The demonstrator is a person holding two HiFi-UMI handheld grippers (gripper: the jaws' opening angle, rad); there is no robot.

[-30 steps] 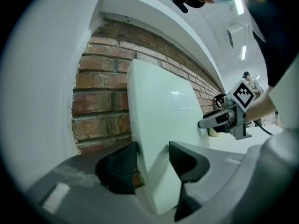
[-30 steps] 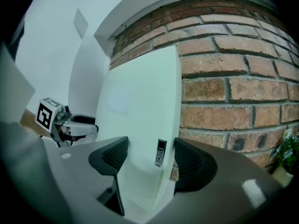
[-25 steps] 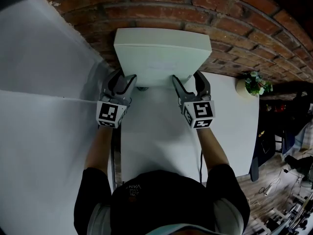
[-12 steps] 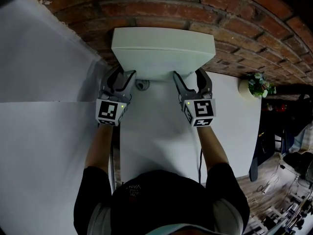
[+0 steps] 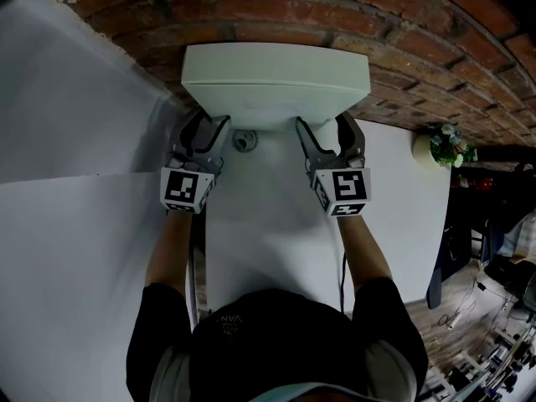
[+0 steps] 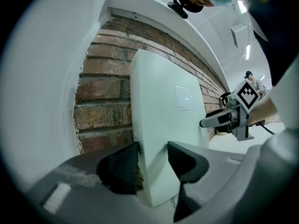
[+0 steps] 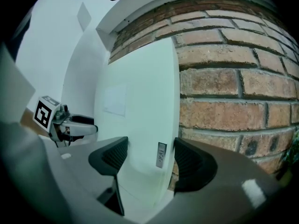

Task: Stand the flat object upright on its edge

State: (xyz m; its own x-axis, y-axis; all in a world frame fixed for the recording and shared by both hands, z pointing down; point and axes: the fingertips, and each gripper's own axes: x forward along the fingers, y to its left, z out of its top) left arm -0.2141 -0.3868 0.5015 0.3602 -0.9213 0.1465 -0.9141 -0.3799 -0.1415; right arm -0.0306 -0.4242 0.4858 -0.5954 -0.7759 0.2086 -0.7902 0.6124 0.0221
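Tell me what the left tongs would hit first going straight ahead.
The white panel, already clamped in the left tongs. Just behind it stands the brick wall, though the depth is hard to judge.

The white flat panel (image 5: 276, 86), held by the left claw (image 5: 209, 126) and the right claw (image 5: 324, 126), has been tipped further upright toward the brick wall (image 5: 276, 11). Its broad face is seen narrower than before. A small round fitting (image 5: 244, 141) on the worktop (image 5: 268, 224) has been uncovered beneath it.
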